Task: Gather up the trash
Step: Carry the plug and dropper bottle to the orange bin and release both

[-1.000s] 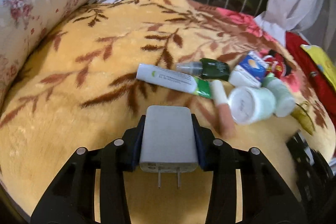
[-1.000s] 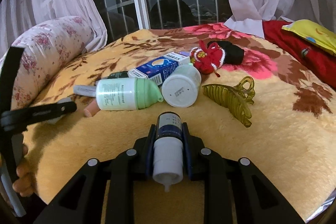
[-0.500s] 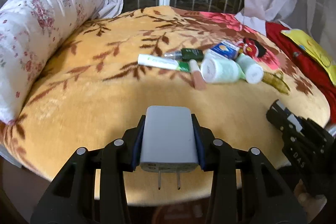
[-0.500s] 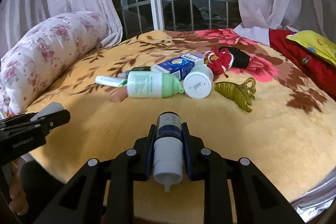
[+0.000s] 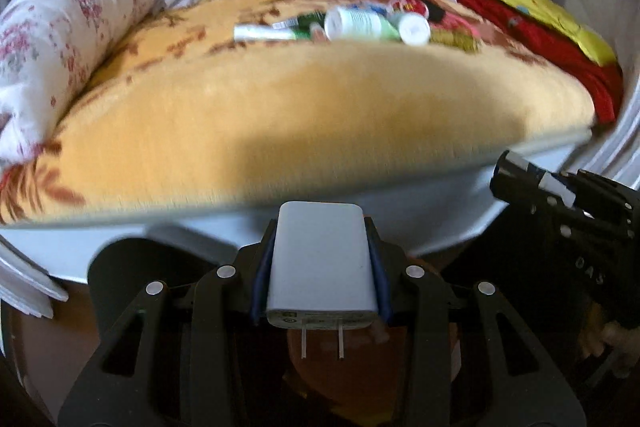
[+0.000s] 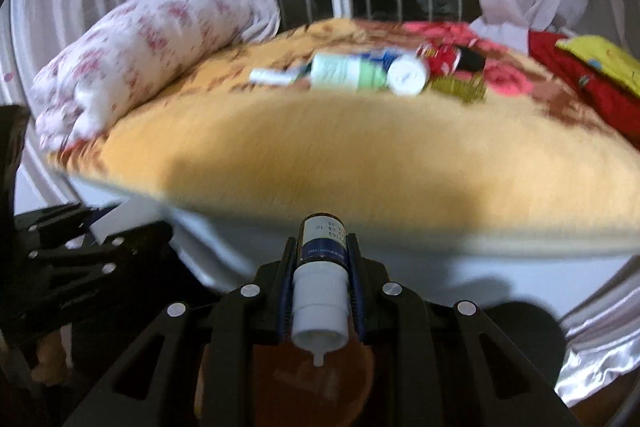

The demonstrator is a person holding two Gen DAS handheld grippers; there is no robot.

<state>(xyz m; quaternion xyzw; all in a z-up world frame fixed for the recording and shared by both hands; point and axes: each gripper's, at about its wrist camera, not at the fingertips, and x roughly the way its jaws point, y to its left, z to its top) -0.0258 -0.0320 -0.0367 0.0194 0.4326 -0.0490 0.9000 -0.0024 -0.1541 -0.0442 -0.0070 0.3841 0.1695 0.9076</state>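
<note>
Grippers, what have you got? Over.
Left gripper shut on white charger. Right gripper shut on small bottle. Nothing blocking.

Your colours on the bed
Orange blanket [image 5: 320, 115] with brown leaves; white pillow [image 6: 132, 55] with pink flowers; white charger [image 5: 322, 263].

We see warm indoor light on the blanket [image 5: 320, 115], a shadow band just ahead of each gripper, motion blur beyond them, and dark, fisheye-bent edges.

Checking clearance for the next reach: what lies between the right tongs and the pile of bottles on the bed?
In the right wrist view, only bare yellow blanket lies between the right tongs, shut on a small bottle, and the pile.
</note>
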